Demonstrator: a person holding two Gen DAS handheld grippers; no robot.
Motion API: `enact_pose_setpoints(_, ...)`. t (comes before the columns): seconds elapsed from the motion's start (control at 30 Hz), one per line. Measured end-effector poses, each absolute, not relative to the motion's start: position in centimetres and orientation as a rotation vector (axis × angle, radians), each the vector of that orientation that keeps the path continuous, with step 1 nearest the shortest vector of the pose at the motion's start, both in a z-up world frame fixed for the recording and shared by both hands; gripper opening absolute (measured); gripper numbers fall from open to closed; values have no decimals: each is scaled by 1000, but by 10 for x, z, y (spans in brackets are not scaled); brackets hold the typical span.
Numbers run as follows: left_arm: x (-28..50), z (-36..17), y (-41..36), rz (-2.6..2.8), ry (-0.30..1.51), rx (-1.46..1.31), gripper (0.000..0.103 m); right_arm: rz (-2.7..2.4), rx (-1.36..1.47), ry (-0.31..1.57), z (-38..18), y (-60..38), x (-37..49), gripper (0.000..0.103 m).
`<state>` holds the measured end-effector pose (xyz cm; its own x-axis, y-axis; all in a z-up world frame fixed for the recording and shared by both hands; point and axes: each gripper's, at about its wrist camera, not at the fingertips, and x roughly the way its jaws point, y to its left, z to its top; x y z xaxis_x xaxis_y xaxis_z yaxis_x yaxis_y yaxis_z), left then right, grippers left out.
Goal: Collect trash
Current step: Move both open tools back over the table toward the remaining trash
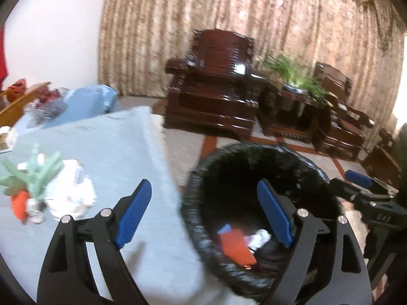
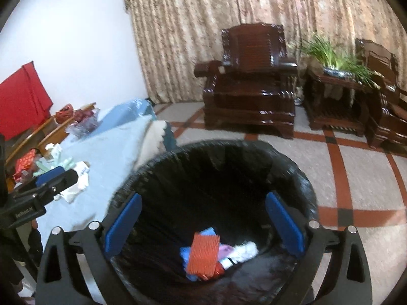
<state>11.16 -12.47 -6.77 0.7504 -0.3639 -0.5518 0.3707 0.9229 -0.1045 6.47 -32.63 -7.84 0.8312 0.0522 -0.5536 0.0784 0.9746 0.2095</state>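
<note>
Left wrist view: the pale blue table [image 1: 106, 139] fills the left half, and the black-lined bin [image 1: 193, 190] stands just beside its edge on the right. The left gripper [image 1: 206, 214], spread wide and empty, straddles that edge; the right gripper [image 2: 203, 223], also wide and empty, hangs over the bin. Crumpled white paper [image 1: 72, 195] lies on the table, left of the left gripper, which seems the nearer one. An orange wrapper [image 2: 203, 256] lies in the bin's bottom.

A big dark brown wooden armchair [image 2: 250, 84] stands at 12 o'clock, before a long beige flowery curtain [image 2: 229, 7]. At 2 o'clock a green leafy plant [image 2: 330, 53] sits on a dark wooden stand [image 2: 335, 106]. A red cloth [image 2: 23, 99] hangs at 9 o'clock.
</note>
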Motion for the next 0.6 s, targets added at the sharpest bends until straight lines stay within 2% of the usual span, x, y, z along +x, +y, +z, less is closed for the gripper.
enact_pose_setpoints(0.27,107,-51,-49,-212,550,-8,84,103,170,547,-61,-263,97,97)
enact_pose_setpoints(0.6,106,-63,43,-4,573,-40,84,281,105,544,-63,-170,134,97)
